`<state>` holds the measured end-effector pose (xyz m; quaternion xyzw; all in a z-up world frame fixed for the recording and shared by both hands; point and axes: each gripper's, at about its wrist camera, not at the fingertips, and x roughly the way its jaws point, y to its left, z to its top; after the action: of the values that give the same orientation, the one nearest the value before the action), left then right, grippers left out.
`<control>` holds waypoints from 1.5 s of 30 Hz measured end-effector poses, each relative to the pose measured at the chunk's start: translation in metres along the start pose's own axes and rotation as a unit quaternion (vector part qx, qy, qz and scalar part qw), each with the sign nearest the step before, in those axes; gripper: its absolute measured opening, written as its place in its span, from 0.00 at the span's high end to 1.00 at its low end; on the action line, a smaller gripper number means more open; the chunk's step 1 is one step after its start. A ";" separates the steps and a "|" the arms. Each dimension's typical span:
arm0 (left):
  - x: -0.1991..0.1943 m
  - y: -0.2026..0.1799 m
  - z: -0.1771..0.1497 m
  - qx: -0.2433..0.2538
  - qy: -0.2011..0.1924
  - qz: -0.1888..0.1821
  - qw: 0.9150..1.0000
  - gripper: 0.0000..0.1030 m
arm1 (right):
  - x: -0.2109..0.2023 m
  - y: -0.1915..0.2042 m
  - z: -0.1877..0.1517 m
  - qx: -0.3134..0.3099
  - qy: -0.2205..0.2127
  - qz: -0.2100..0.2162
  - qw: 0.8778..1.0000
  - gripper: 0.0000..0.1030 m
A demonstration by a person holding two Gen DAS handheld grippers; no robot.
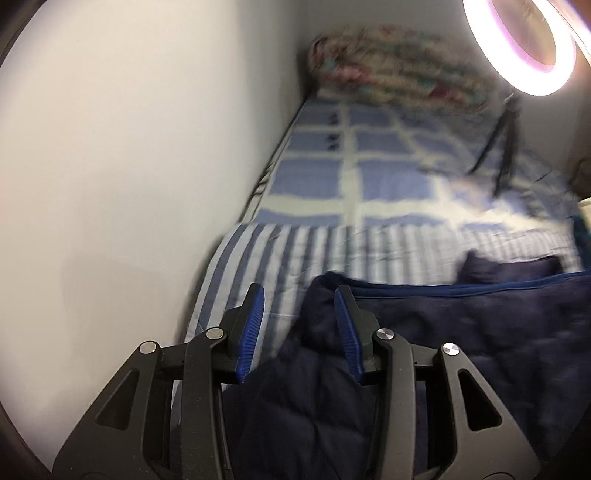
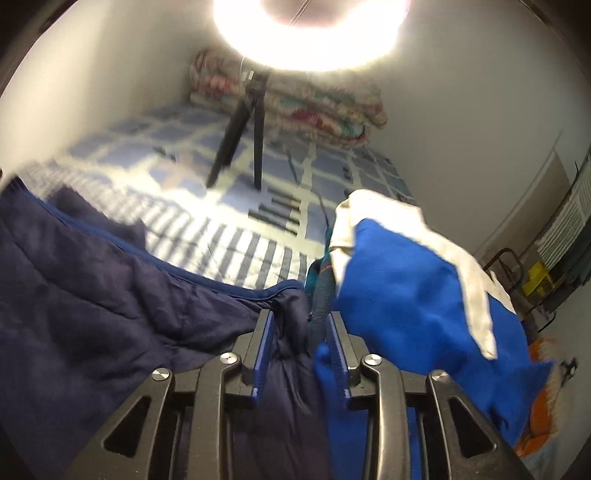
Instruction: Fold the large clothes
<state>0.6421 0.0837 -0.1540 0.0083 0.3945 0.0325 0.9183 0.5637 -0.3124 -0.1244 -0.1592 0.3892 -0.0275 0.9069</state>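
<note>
A large navy quilted garment [image 1: 461, 332] lies spread on the bed, its blue-piped edge running across the striped sheet [image 1: 280, 254]. My left gripper [image 1: 299, 290] hovers over the garment's left corner with its jaws apart; cloth lies under the gap and the pads do not press on it. In the right wrist view the same navy garment [image 2: 92, 288] fills the lower left. My right gripper [image 2: 300, 314] stands open at its right end, with a bunched fold of navy cloth lying loose between the fingers. Both views are blurred by motion.
A pile of bright blue and white clothes [image 2: 406, 288] sits just right of my right gripper. A ring light [image 2: 310, 33] on a black tripod [image 2: 243, 129] stands mid-bed. A folded floral quilt [image 1: 388, 62] lies at the far end. A white wall [image 1: 129, 166] runs along the bed's left side.
</note>
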 end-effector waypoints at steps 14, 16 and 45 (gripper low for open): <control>-0.146 -0.105 -0.095 0.086 0.005 -0.162 0.983 0.60 | -0.196 -0.049 -0.119 0.110 -0.024 0.116 0.987 0.43; -0.144 -0.122 -0.107 0.098 0.016 -0.163 0.982 0.60 | -0.194 -0.051 -0.143 0.121 -0.002 0.116 0.986 0.34; -0.128 -0.183 -0.196 0.158 0.039 -0.132 0.978 0.59 | -0.094 -0.034 -0.228 0.346 0.140 0.242 0.896 0.75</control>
<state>0.4218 -0.1090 -0.2039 0.1004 0.4275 -0.1515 0.8856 0.3376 -0.3890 -0.1956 0.2689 0.5043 0.0376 0.8198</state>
